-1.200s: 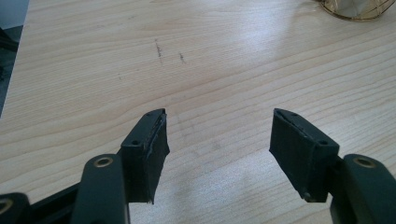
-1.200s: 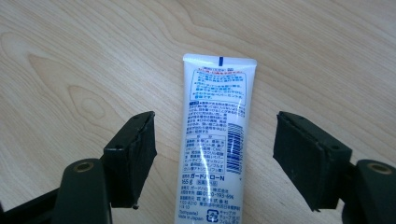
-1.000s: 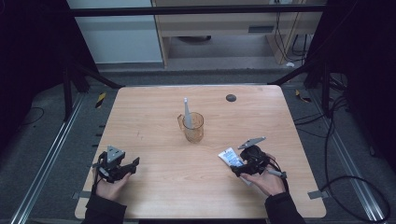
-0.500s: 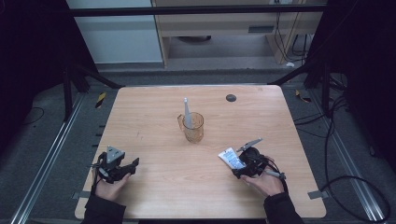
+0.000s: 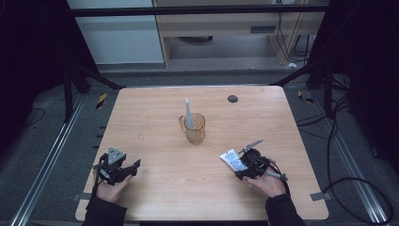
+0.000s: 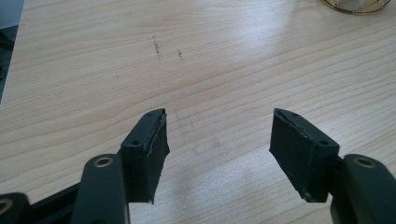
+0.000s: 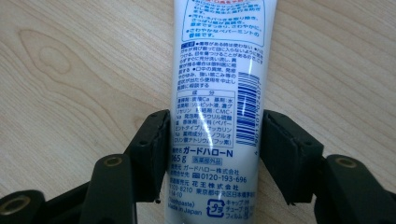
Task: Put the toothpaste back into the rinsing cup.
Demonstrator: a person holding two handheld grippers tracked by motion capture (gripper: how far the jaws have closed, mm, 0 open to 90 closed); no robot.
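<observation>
The toothpaste tube (image 7: 217, 107), its ends cut off, is clamped by the right gripper (image 7: 215, 154); the left gripper (image 6: 219, 149) is held agape over the table (image 6: 233, 60); a toothbrush (image 5: 187, 113) stands in the cup (image 5: 195, 129).

One tube (image 5: 232, 159), one cup (image 5: 194, 128), one toothbrush (image 5: 188, 114)

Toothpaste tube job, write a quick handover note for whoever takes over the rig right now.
Right tool: jaws against both sides of the tube, which lies flat on the table, near its right front; a firm clamp cannot be confirmed.
Left tool: open, holding nothing, low over bare wood at the left front.
Cup stands mid-table with a toothbrush upright in it.
Done: tube reached.
Left: probably lift the tube and carry it toward the cup.
</observation>
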